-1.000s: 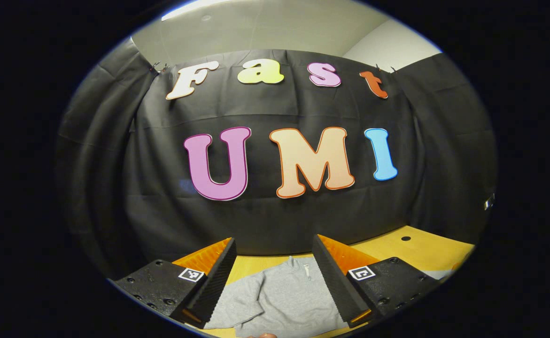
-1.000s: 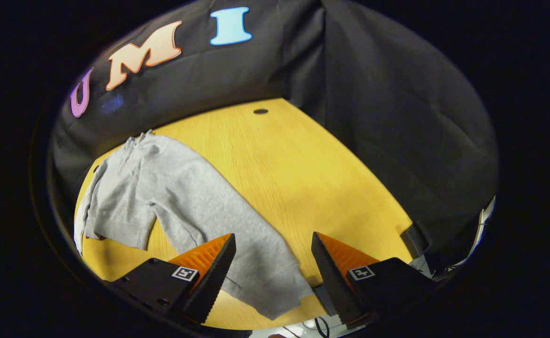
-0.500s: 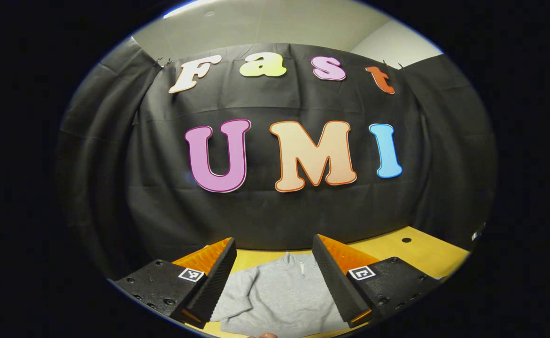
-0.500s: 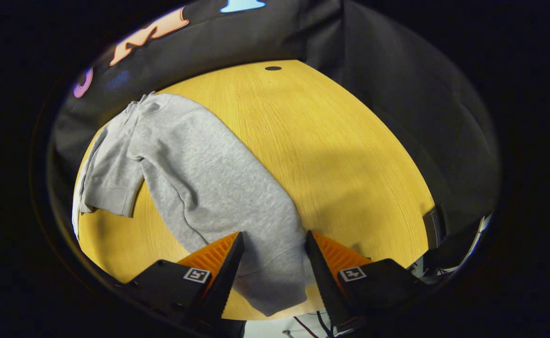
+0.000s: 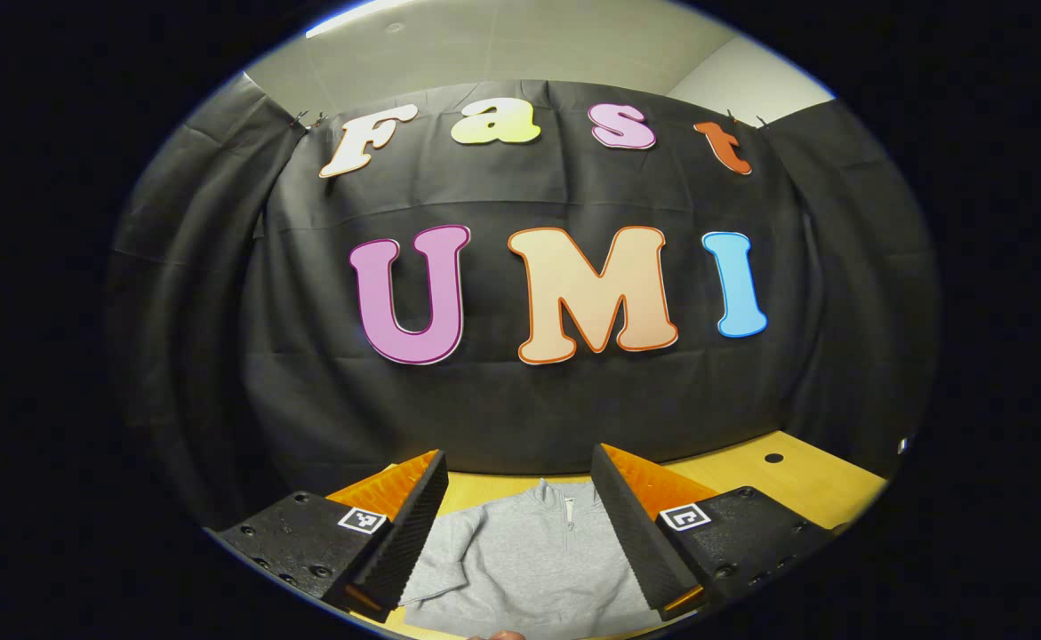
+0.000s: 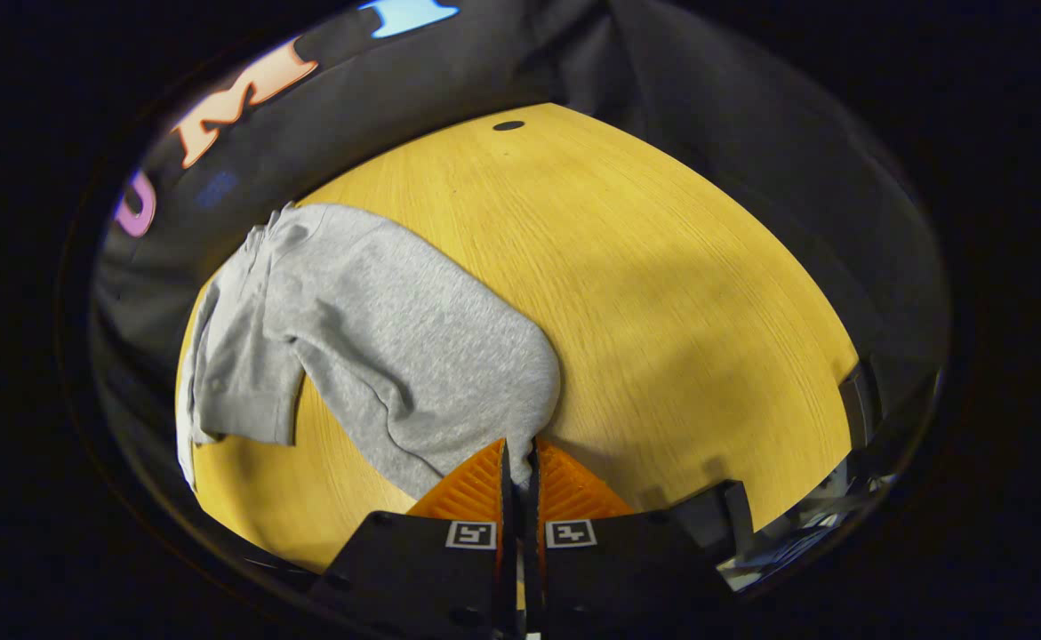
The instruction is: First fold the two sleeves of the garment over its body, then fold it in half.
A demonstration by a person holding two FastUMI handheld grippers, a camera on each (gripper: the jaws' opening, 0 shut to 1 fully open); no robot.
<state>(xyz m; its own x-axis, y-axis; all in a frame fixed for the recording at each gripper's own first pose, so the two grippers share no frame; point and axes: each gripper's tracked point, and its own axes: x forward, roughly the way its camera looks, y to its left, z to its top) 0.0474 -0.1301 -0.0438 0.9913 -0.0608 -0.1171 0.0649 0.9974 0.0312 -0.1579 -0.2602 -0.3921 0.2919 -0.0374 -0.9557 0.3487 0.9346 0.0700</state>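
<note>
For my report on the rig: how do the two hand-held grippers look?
Both look alike. The left hand-held gripper has two wedge-shaped fingers, orange outside with black ribbed inner pads, on black bodies bearing small square black-and-white markers. The right hand-held gripper matches.

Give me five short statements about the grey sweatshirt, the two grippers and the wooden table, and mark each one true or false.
1. The right gripper is shut on the sleeve end of the grey zip-neck sweatshirt. True.
2. The left gripper is shut on the collar. False: its fingers stand wide apart, holding nothing.
3. The sweatshirt lies on a yellow wooden table. True.
4. In the left gripper view, the short neck zip shows between that gripper's fingers. True.
5. The sweatshirt is already folded in half. False: the body lies spread out, and one sleeve runs out sideways to the right gripper.
</note>
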